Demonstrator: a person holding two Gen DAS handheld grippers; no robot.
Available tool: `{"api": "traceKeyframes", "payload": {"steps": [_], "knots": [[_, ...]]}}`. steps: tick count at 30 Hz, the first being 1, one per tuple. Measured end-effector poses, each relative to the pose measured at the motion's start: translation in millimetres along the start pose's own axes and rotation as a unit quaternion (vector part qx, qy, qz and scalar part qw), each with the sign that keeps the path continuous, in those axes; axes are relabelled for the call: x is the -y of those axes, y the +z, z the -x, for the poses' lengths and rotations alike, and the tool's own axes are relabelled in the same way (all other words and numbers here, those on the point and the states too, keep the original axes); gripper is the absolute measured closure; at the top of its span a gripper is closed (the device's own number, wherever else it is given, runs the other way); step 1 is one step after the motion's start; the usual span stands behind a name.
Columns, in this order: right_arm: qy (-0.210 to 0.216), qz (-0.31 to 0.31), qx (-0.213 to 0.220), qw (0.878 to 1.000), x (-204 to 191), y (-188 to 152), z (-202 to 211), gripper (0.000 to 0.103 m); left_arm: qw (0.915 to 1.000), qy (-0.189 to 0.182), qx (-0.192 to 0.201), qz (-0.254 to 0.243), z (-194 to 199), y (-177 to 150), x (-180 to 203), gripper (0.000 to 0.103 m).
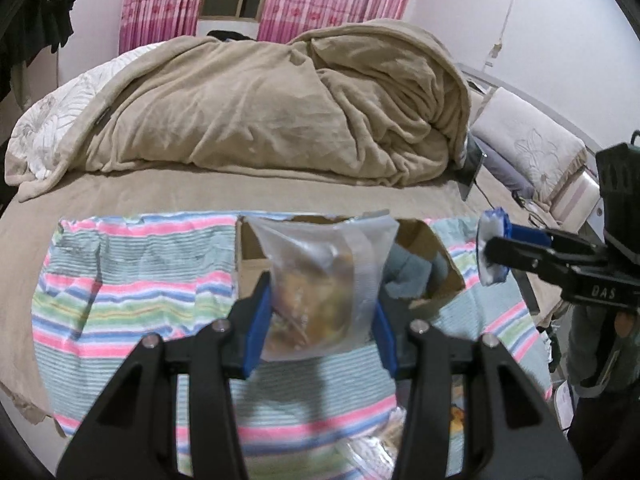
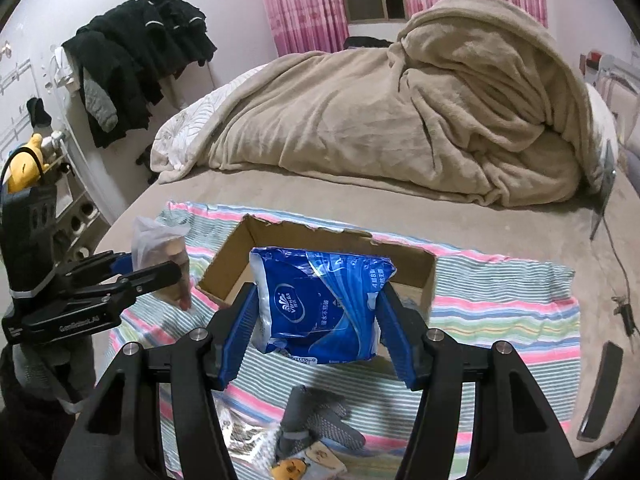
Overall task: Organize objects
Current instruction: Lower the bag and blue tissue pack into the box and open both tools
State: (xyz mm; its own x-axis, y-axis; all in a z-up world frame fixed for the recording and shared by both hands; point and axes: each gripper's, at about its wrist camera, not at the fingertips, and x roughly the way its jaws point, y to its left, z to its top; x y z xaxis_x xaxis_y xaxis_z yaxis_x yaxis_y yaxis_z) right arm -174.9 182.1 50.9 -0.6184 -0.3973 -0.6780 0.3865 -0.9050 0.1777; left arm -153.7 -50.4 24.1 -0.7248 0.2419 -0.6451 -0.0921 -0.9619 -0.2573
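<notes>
The left gripper (image 1: 320, 312) is held above the striped cloth (image 1: 132, 296) on the bed, pointing toward the open cardboard box (image 2: 320, 240). Its blue fingers (image 1: 256, 320) are clamped on a clear snack bag (image 1: 324, 288), which hangs upright in the air just in front of the box. The right gripper (image 2: 316, 324) is beside it, at about the same height, also pointing toward the box. Its tongs squeeze a blue tissue pack (image 2: 320, 304) from both sides, lifted over the cloth near the front edge of the box. A grey sock (image 2: 316, 420) lies on the cloth under the pack.
</notes>
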Motion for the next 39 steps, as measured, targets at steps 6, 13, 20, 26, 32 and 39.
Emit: {"api": "traceKeyframes", "payload": {"steps": [6,13,20,26,32,39], "knots": [[0.004,-0.008,-0.012,1.0,4,10,-20,0.041,1.0,-0.003,-0.007,0.003,-20,15,-11,0.056],[-0.004,-0.016,-0.03,0.999,12,21,-52,0.041,0.9986,-0.012,-0.049,0.013,-62,23,-26,0.056],[-0.027,-0.009,-0.059,0.998,16,22,-92,0.041,0.9967,-0.015,-0.078,0.016,-94,19,-34,0.056],[-0.021,-0.013,-0.08,0.996,18,22,-120,0.041,0.9967,-0.009,-0.079,0.017,-106,23,-35,0.056],[-0.005,-0.02,-0.102,0.995,15,19,-143,0.041,0.9962,-0.008,-0.086,0.01,-121,27,-30,0.056],[0.016,-0.04,-0.107,0.993,18,19,-153,0.039,0.9946,0.001,-0.103,0.014,-134,26,-31,0.053]]}}
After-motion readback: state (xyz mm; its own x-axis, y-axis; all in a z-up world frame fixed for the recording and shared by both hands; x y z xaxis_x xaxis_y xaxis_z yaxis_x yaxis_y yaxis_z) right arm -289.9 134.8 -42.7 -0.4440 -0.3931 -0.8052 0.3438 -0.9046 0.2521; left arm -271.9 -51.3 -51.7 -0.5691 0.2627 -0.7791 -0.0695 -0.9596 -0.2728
